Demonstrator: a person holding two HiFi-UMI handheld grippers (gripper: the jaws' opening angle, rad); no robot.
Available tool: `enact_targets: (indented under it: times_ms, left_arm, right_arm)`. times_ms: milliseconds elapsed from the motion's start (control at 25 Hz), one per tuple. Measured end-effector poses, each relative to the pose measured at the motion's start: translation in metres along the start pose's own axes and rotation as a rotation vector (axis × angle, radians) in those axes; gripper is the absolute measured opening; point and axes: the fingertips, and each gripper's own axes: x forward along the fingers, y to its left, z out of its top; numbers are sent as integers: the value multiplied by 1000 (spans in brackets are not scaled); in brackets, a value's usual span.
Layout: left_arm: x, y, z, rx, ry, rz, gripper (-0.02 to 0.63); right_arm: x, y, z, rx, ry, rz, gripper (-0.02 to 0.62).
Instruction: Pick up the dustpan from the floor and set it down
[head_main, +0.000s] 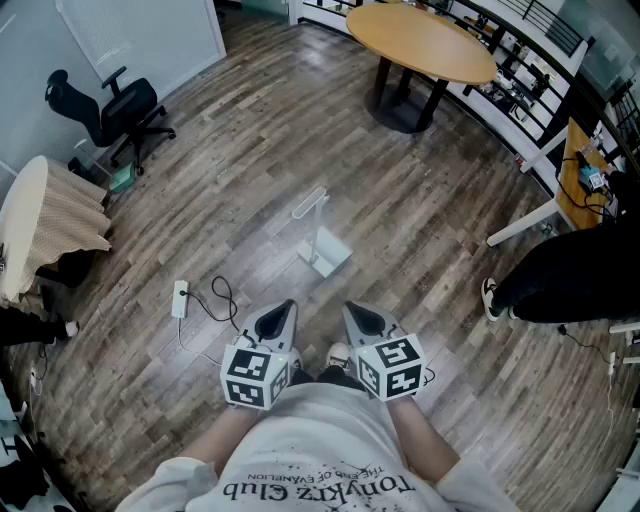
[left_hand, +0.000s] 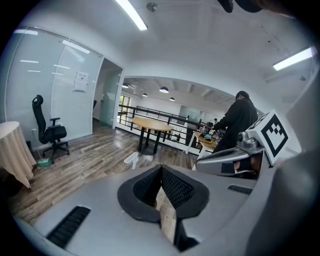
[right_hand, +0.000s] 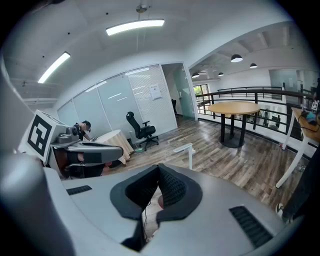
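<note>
A white long-handled dustpan (head_main: 320, 240) stands on the wood floor a short way ahead of me, its handle upright. The left gripper view shows the dustpan (left_hand: 131, 160) small and just past the jaws, and in the right gripper view the dustpan (right_hand: 185, 150) is also ahead. My left gripper (head_main: 288, 304) and right gripper (head_main: 350, 306) hang side by side at waist height, short of the dustpan and pointing down toward it. Both are shut with nothing between the pads, as the left gripper (left_hand: 161, 168) and right gripper (right_hand: 159, 166) views show.
A power strip (head_main: 180, 298) with a looping black cable lies on the floor to the left. A round wooden table (head_main: 420, 40) stands far ahead, an office chair (head_main: 105, 105) at far left, a cloth-draped table (head_main: 50, 220) at left. A person in black (head_main: 570, 280) stands by a desk on the right.
</note>
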Motion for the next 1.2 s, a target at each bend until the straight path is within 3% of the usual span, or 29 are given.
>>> enact_targets:
  times_ms: [440, 600, 1200]
  left_arm:
    - [-3, -1, -4, 4, 8, -4, 23]
    - [-6, 0, -3, 3, 8, -16, 23]
    - [-30, 37, -4, 43, 11, -61, 23]
  right_arm:
    - [0, 3, -4, -6, 8, 2, 25]
    - [1, 4, -2, 57, -4, 5, 25]
    - [15, 34, 6, 72, -31, -66, 25]
